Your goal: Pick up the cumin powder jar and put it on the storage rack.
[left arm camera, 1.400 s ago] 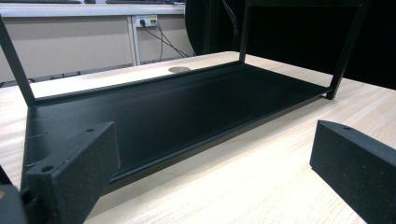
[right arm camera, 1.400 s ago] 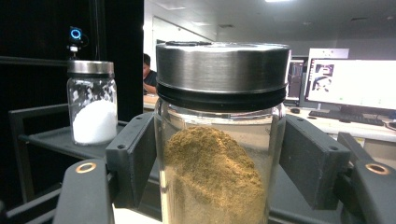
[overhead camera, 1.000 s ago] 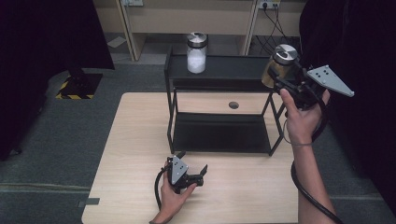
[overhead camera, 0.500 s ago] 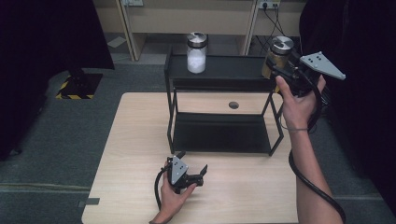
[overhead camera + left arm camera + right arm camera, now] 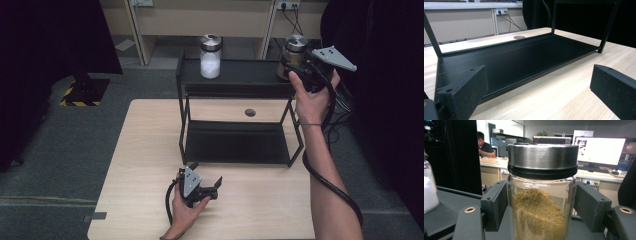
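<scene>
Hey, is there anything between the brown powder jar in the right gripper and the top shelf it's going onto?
Nothing visible. The right gripper grips the brown powder jar at the right end of the rack's top shelf. The white powder jar stands well to the left, apart from it. Whether the brown jar's base touches the shelf cannot be told.

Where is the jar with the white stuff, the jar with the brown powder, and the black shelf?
white-powder jar [image 5: 210, 61], high view, on its glass body.
brown-powder jar [image 5: 541, 205], right gripper view, on the glass over the powder.
black shelf [image 5: 235, 142], high view, on its bare lower tray.
</scene>
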`<state>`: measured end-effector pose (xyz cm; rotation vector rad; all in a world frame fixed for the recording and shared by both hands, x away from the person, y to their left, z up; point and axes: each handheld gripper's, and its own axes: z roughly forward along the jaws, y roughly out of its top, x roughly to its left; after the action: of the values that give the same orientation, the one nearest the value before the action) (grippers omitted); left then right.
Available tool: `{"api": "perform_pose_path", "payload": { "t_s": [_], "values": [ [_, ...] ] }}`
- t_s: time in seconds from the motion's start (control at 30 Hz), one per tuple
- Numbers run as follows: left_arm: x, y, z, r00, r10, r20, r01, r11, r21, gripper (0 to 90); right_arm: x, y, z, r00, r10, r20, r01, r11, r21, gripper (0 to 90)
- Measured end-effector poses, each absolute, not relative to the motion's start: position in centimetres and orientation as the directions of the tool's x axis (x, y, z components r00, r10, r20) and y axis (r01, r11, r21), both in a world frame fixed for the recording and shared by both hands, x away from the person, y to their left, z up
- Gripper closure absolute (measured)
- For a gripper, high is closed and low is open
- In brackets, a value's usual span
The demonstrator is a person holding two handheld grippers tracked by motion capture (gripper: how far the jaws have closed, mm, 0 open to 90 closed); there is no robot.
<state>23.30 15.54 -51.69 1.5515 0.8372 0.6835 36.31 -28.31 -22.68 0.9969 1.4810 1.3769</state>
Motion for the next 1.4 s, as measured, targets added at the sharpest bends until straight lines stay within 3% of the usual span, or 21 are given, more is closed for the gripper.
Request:
{"api": "perform_pose_path", "payload": {
  "t_s": [1.4],
  "values": [
    [23.3,15.5,-51.7,0.571,0.821,-0.028,0.132,-0.057,0.990,0.6,38.1,-28.1,-23.7,-0.314,0.949,0.017,0.027,-0.009,1.000,29.7]
  ]
}}
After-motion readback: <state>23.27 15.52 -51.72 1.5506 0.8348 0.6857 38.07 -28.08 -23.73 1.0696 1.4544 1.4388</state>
